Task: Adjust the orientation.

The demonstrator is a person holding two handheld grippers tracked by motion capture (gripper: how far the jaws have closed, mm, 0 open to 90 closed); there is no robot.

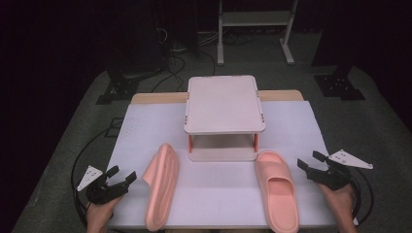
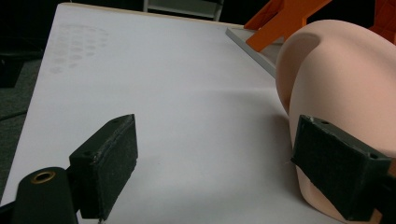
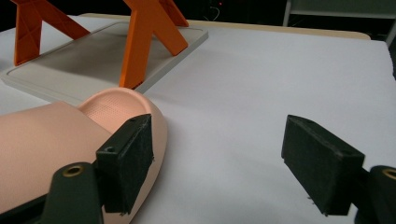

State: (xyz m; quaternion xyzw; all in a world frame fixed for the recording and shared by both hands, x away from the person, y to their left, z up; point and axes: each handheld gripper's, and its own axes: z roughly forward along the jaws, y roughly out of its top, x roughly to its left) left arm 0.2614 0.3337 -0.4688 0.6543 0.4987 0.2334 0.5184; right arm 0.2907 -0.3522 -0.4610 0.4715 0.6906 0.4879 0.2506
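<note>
From above I see both slippers, the left slipper (image 1: 162, 185) tipped on edge; each claw, left claw (image 1: 118, 178) and right claw (image 1: 309, 162), gapes empty.

No text, label, brand, number or sign could be read anywhere in the pictures. The two pink slippers, the small rack and the white table cover bore no lettering that showed.
</note>
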